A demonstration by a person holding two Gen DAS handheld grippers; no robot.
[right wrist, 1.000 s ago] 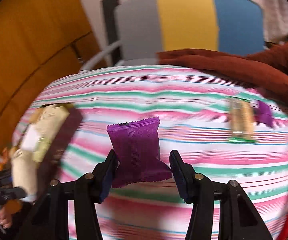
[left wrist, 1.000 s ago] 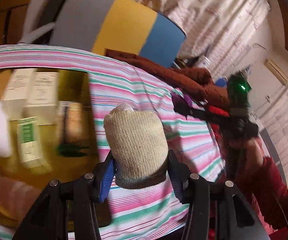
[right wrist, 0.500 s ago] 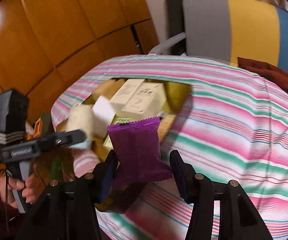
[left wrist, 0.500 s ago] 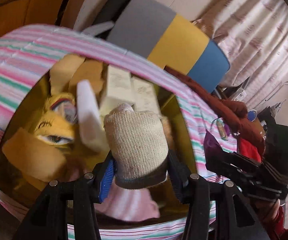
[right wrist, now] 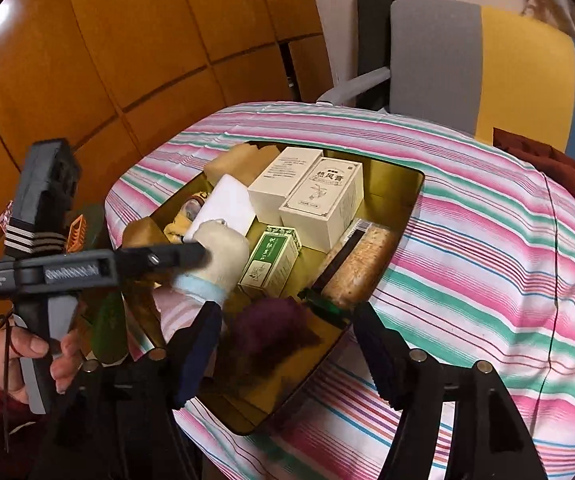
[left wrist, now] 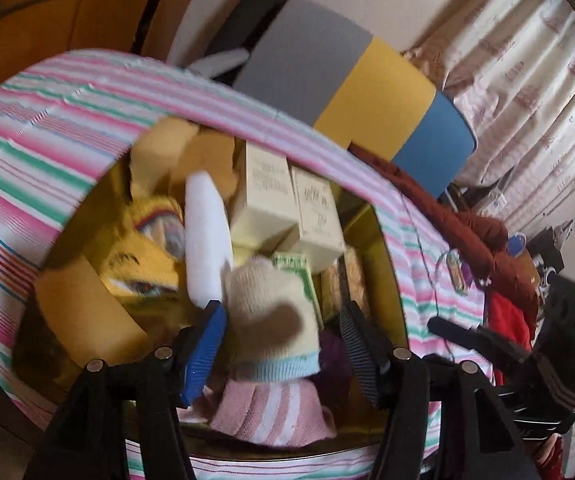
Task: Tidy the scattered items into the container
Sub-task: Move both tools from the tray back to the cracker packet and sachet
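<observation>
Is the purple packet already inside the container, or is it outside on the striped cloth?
Inside. The purple packet, blurred, lies within the container, between the right gripper pads, which have just been opening and no longer press it.

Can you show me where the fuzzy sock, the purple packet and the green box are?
beige sock (left wrist: 267,304): left wrist view, its knitted middle.
purple packet (right wrist: 265,326): right wrist view, its blurred middle.
green box (right wrist: 271,258): right wrist view, its front face.

Both wrist views look steeply down, close, into the container (left wrist: 383,248).
</observation>
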